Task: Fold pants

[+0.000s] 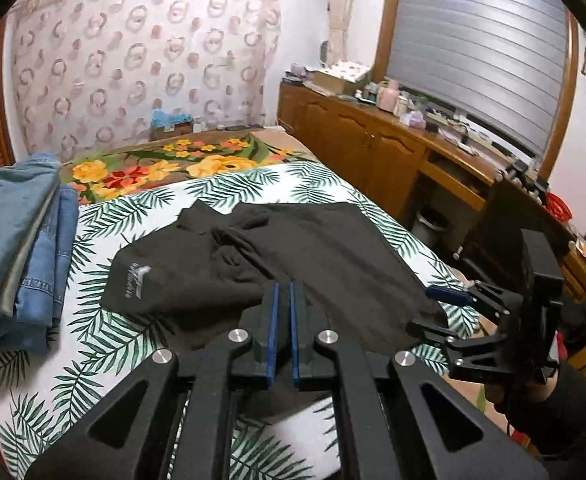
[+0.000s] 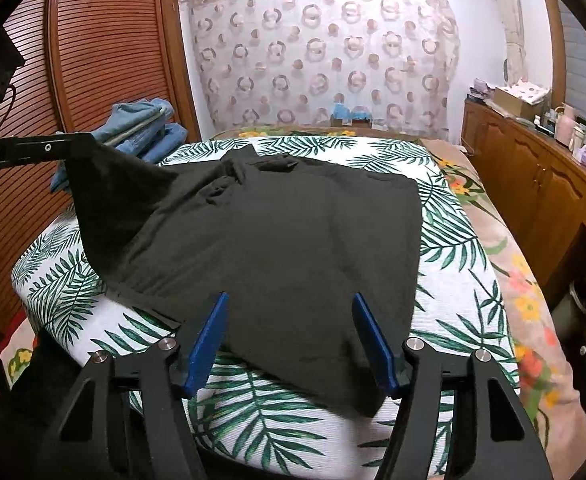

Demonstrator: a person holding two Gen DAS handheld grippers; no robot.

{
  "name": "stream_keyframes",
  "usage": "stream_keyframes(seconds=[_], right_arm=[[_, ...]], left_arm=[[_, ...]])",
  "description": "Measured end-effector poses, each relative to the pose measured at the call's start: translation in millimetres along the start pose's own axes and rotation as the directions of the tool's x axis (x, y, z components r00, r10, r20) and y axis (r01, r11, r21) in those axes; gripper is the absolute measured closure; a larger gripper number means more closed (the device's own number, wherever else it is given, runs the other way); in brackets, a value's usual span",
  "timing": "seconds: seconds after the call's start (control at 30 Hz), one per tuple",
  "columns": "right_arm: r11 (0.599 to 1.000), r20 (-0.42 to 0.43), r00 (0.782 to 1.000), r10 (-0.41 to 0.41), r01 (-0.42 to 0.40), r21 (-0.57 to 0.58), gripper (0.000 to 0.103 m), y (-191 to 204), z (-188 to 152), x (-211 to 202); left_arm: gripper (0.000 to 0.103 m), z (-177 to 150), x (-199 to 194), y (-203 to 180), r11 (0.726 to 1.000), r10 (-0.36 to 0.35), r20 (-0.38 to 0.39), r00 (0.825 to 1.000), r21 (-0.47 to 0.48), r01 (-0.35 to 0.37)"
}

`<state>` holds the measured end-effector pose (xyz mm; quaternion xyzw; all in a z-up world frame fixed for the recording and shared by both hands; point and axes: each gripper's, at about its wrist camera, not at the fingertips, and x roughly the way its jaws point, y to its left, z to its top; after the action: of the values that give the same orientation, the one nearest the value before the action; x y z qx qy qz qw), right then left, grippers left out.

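While the left claw (image 2: 73,142) lifts the pants (image 2: 277,232) clamped at upper left, the right claw (image 2: 289,336) straddles the lower hem, apart.

Black pants (image 2: 277,232) on leaf-print bed (image 2: 445,216), right hand-held gripper (image 2: 291,336) open over hem

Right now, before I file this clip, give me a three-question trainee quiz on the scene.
1. Which gripper holds up a corner of the black pants: A) left, B) right?
2. True or false: the right gripper's jaws are shut.
3. What lies folded beside the pants on the bed?
Key: 1. A: the left gripper pinches it. 2. False: the right gripper stands open astride the near edge. 3. A stack of blue jeans.
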<state>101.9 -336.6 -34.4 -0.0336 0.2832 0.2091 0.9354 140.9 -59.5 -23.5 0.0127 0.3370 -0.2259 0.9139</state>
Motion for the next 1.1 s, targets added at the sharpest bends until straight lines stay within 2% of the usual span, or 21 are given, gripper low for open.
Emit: stream_keyframes(seconds=[0.07,0.13,0.17,0.2,0.27,0.3,0.33,0.37,0.5,0.63,0.7,0.9,1.0,1.1], right_arm=[[1.000,0.000,1.000,-0.001,0.001,0.006,0.038,0.5,-1.5,0.7],[1.000,-0.002,1.000,0.001,-0.001,0.009,0.038,0.4,-0.8,0.3],[1.000,-0.001,1.000,0.001,-0.001,0.008,0.038,0.0,-1.1,0.4],[1.000,0.000,1.000,0.002,-0.002,0.007,0.038,0.6,-1.2,0.7],[1.000,0.001,1.000,0.007,-0.007,0.003,0.038,3.4,-0.1,2.0],[1.000,0.001,1.000,0.012,-0.012,0.001,0.037,4.5,1.7,2.7],[1.000,-0.001,1.000,0.019,-0.019,0.000,0.038,5.7,4.0,3.2],[1.000,-0.002,1.000,0.026,-0.026,-0.004,0.038,8.8,5.4,4.5],[0.998,-0.003,0.998,0.055,-0.055,-0.029,0.038,22.4,12.9,10.8],[0.994,-0.012,0.995,0.096,-0.096,-0.052,0.047,35.9,20.1,22.0],[0.992,-0.018,0.994,0.107,-0.108,-0.072,0.054,43.9,22.8,27.3],[0.981,-0.031,0.987,0.160,-0.162,-0.102,0.062,61.8,32.2,39.8],[0.977,-0.040,0.984,0.176,-0.179,-0.114,0.069,68.7,34.3,45.8],[0.973,-0.051,0.981,0.187,-0.192,-0.126,0.070,73.8,34.1,50.8]], left_arm=[[0.095,-2.4,3.7,4.4,1.000,0.029,-0.011,1.000,-0.006,-0.029],[0.071,-5.4,3.7,9.6,0.999,0.036,-0.012,0.999,-0.013,-0.037],[0.066,-7.2,1.8,13.3,0.999,0.040,-0.008,0.999,-0.021,-0.040],[0.055,-8.6,-0.1,16.1,0.999,0.044,-0.002,0.999,-0.028,-0.044],[0.051,-12.5,-4.1,23.0,0.998,0.054,0.013,0.998,-0.039,-0.053],[0.038,-14.6,-4.7,25.7,0.997,0.060,0.012,0.998,-0.042,-0.059],[0.018,-18.4,-5.4,30.7,0.997,0.065,0.008,0.998,-0.049,-0.064],[0.015,-21.2,-6.4,32.8,0.996,0.064,0.011,0.998,-0.056,-0.063],[0.015,-35.0,-2.5,49.4,0.991,0.087,-0.001,0.996,-0.100,-0.086],[0.015,-50.6,9.6,60.6,0.986,0.129,-0.048,0.991,-0.104,-0.133],[0.015,-59.9,17.0,67.4,0.984,0.133,-0.071,0.989,-0.111,-0.141],[0.015,-79.3,29.1,74.0,0.984,0.121,-0.111,0.986,-0.120,-0.134],[0.015,-85.5,30.7,76.3,0.983,0.115,-0.120,0.986,-0.129,-0.131],[0.015,-89.4,33.7,75.2,0.984,0.122,-0.135,0.983,-0.115,-0.138]])
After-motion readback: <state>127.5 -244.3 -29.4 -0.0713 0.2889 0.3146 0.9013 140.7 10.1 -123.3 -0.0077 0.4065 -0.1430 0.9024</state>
